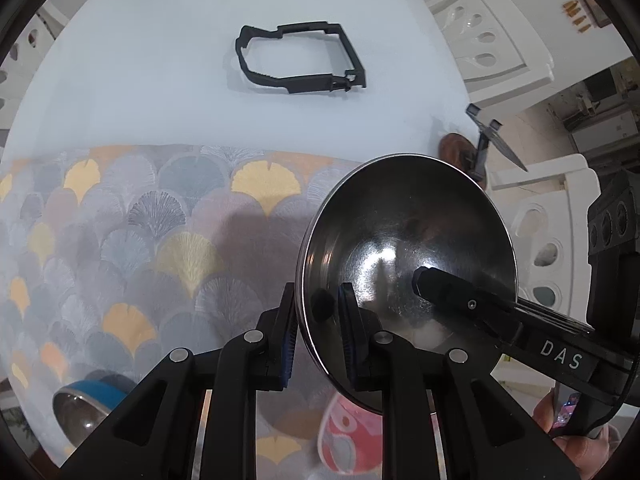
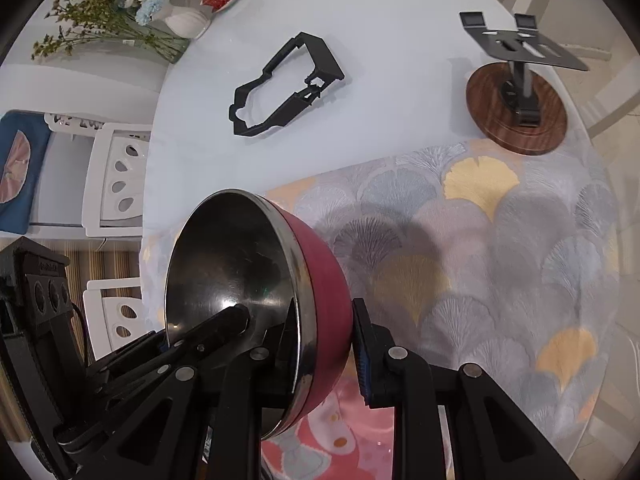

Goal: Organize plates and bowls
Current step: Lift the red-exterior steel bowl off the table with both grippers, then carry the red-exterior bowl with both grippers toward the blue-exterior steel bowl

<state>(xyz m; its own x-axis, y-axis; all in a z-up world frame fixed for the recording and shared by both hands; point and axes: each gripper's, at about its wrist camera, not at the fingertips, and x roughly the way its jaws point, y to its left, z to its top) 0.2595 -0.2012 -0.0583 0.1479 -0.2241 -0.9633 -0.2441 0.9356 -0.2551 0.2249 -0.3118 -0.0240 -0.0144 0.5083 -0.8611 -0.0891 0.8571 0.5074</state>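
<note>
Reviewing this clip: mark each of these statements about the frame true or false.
1. The bowl is red outside, steel inside. True.
2. The black frame lies on the patterned cloth. False: it lies on the bare white table beyond the cloth.
3. The left gripper and right gripper both straddle the same bowl's rim. True.
4. The stand has a white base. False: its round base is wood.
</note>
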